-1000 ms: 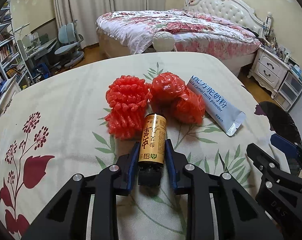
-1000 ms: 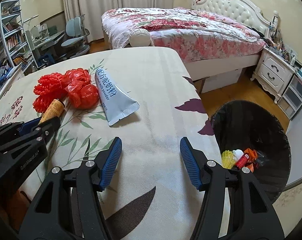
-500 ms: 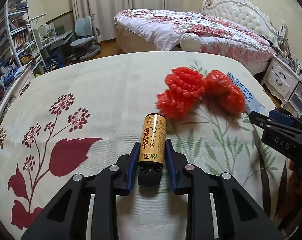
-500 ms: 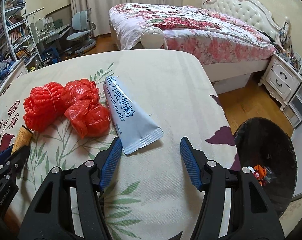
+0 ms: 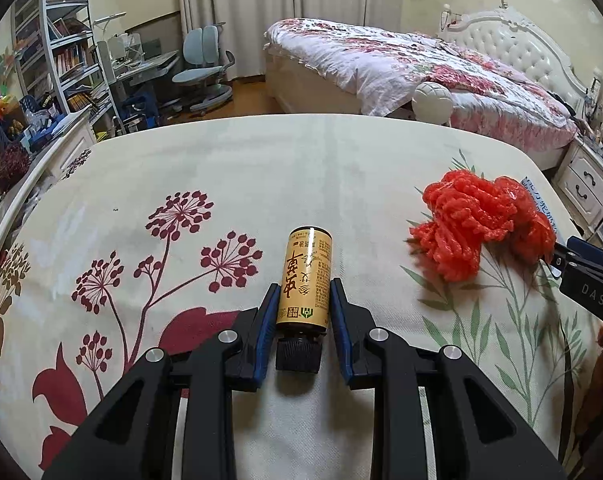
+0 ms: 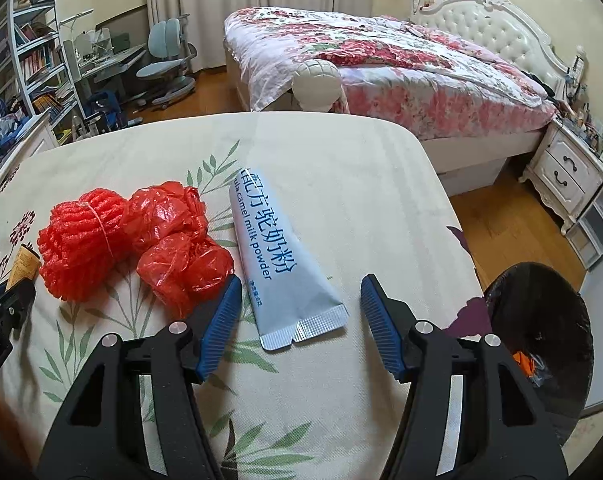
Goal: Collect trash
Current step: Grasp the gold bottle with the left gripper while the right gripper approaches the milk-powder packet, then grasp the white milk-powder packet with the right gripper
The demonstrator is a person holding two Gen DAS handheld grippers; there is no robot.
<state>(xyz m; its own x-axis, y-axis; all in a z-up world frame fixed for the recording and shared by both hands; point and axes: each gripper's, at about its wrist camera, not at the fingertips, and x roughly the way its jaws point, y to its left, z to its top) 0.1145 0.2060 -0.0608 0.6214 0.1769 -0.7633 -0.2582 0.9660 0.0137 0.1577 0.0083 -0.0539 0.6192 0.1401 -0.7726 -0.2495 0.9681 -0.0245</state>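
My left gripper is shut on a small gold bottle with a black cap, held over the flowered tablecloth. A red foam net and a crumpled red plastic bag lie to its right. In the right wrist view my right gripper stands open above the lower end of a pale blue milk powder sachet, its pads apart from it. The red foam net and red plastic bag lie left of the sachet. The gold bottle shows at the far left edge.
A black trash bin with some litter inside stands on the floor past the table's right edge. Behind are a bed, a white nightstand, a desk with chairs and bookshelves.
The left gripper has carried the bottle leftward, so the red pieces now sit to its right. The right gripper has shifted left, from the bare cloth near the bin to over the sachet.
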